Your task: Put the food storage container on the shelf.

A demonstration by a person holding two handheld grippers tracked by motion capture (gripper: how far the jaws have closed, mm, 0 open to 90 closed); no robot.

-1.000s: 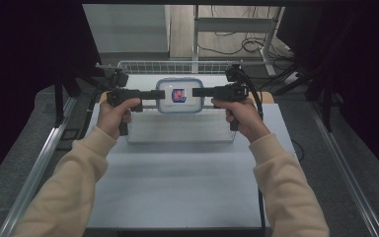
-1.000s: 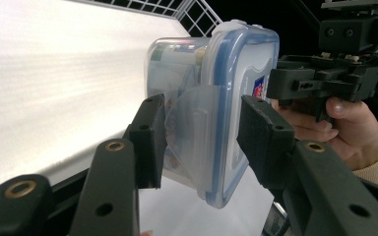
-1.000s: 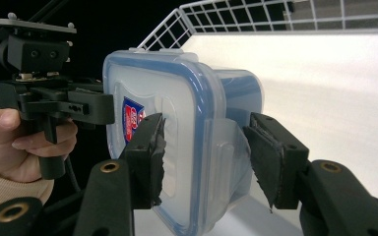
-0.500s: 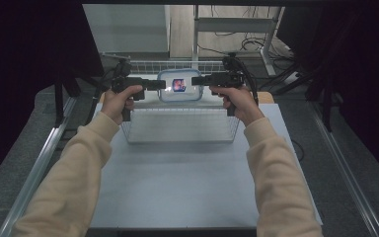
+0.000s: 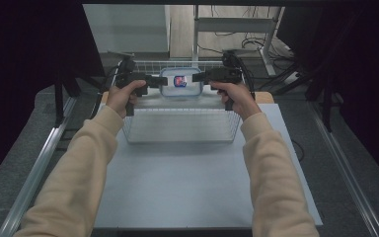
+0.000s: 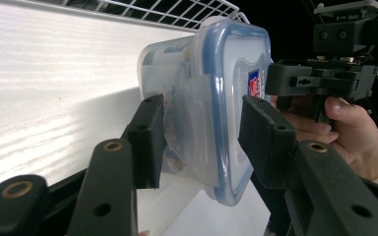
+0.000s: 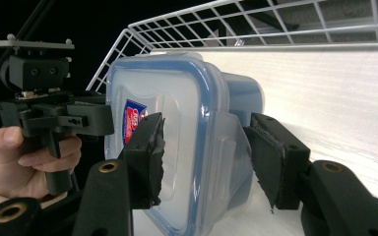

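A clear plastic food box (image 5: 180,83) with a blue-rimmed lid and a red and blue label hangs over the far part of a white wire basket (image 5: 180,111). My left gripper (image 5: 164,81) grips its left end and my right gripper (image 5: 201,78) its right end. In the left gripper view the box (image 6: 216,98) sits between the pads of the left gripper (image 6: 202,135), one pad on the body, the other by the lid; these jaws have just been opening a little. In the right gripper view the right gripper (image 7: 204,147) is shut on the box (image 7: 177,123).
The basket rim (image 7: 275,24) and its wires (image 6: 177,12) stand close behind the box. A white mat (image 5: 187,182) covers the table in front of the basket. Metal rails run along both table sides, and cables and a stand lie beyond the far edge.
Both hands have carried the box away from the person, from the basket's near part to its far part, and a little lower. Both grips stay on the box.
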